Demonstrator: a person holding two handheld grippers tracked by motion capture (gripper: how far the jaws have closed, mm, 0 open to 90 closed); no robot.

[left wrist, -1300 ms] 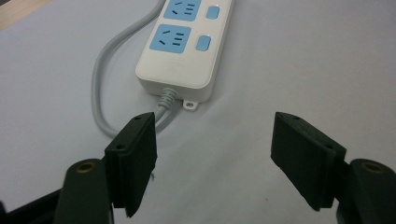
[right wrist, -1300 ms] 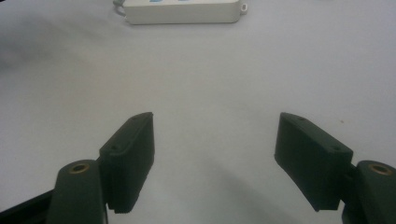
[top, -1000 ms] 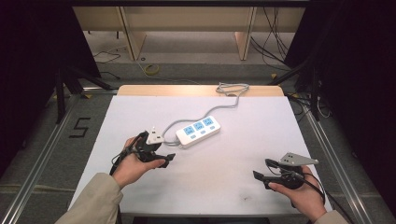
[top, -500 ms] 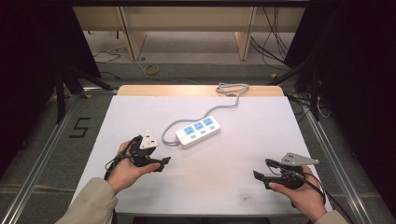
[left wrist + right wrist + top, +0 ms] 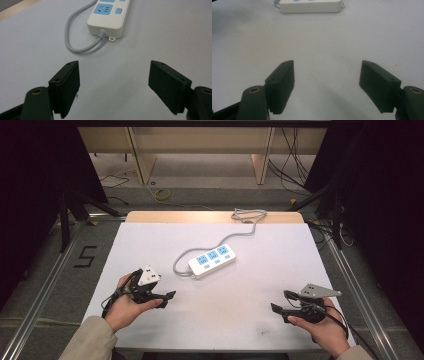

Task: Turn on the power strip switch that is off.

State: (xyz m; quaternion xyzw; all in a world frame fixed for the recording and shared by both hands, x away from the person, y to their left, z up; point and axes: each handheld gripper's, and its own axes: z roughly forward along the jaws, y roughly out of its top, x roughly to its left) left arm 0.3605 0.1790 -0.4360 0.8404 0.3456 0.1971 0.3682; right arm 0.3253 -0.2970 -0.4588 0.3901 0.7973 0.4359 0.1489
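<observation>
Power strip [image 5: 212,260] lies flat on the white table [image 5: 260,285], slightly left of centre toward the far half, well apart from both tools. Its grey cable [image 5: 235,227] loops out of the near-left end, runs to the far edge and bunches there; past that edge it cannot be followed.

Left gripper view: strip [image 5: 109,13] cut off by the top edge, one blue socket and one blue button fully seen. Right gripper view: a side wall of the strip [image 5: 312,7] at the top edge, sockets cropped.

No brand or lettering legible on the strip. Floor [image 5: 50,270] left of the table carries a black "5" [image 5: 86,256].

Left tool [image 5: 162,299], near left: jaws wide apart, have just been opening, nothing between them. Right tool [image 5: 281,302], near right: jaws spread, nothing between them.
</observation>
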